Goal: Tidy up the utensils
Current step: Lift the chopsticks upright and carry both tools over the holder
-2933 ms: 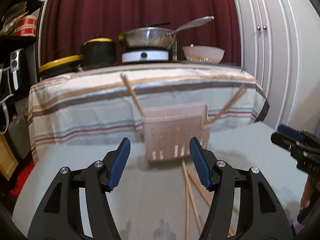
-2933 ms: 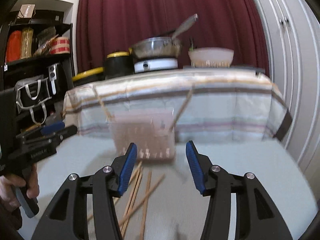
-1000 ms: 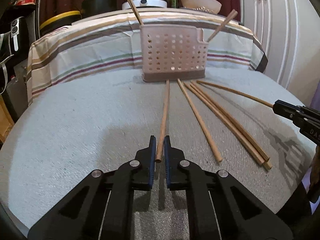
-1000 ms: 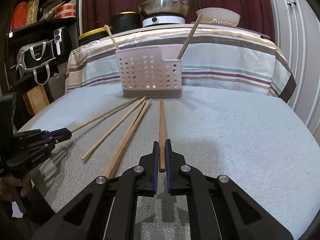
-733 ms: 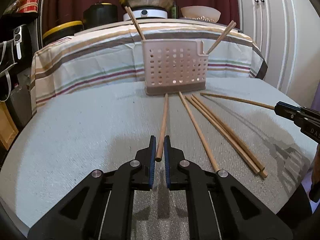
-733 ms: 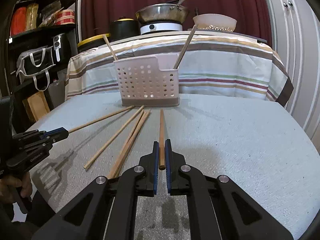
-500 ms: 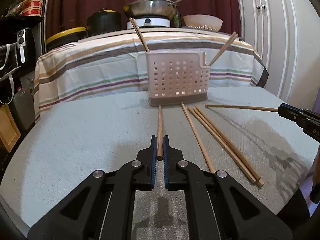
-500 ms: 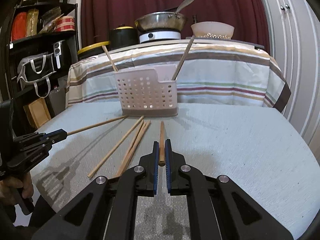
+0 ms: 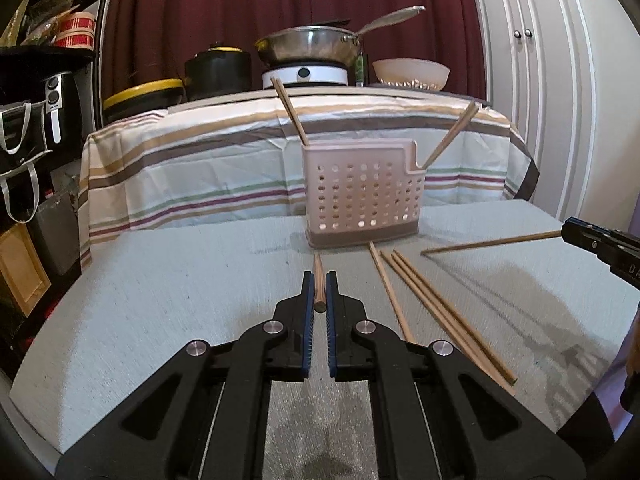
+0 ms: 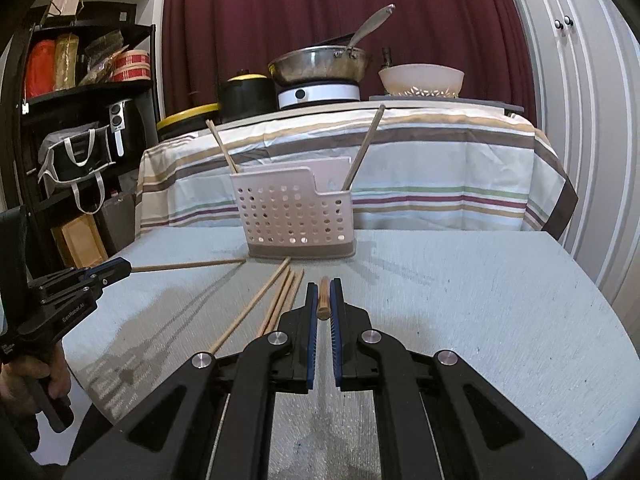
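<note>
A pale pink perforated basket (image 9: 362,196) (image 10: 296,212) stands at the far side of the grey table (image 9: 160,300), with one chopstick (image 9: 290,112) leaning left and another (image 9: 452,136) leaning right in it. My left gripper (image 9: 319,280) is shut on the near end of a wooden chopstick (image 9: 318,262) held above the table. My right gripper (image 10: 324,292) is shut on another chopstick (image 10: 323,308), its tip toward the basket. Each gripper also shows at the edge of the other's view, its chopstick (image 9: 492,242) (image 10: 188,266) slanting down to the table. Several loose chopsticks (image 9: 440,308) (image 10: 276,300) lie between them.
Behind stands a striped-cloth table (image 9: 200,160) with a steel pan (image 9: 308,46), a black pot (image 9: 218,70) and a bowl (image 9: 412,74). Dark shelves with bags (image 10: 76,152) fill the left, white cupboard doors (image 9: 532,80) the right. A hand (image 10: 48,376) grips the left tool's handle.
Both grippers, earlier open by the basket, closed on chopstick ends lying on the table. Over the last second both rose, lifting the near ends, and both views tilted up.
</note>
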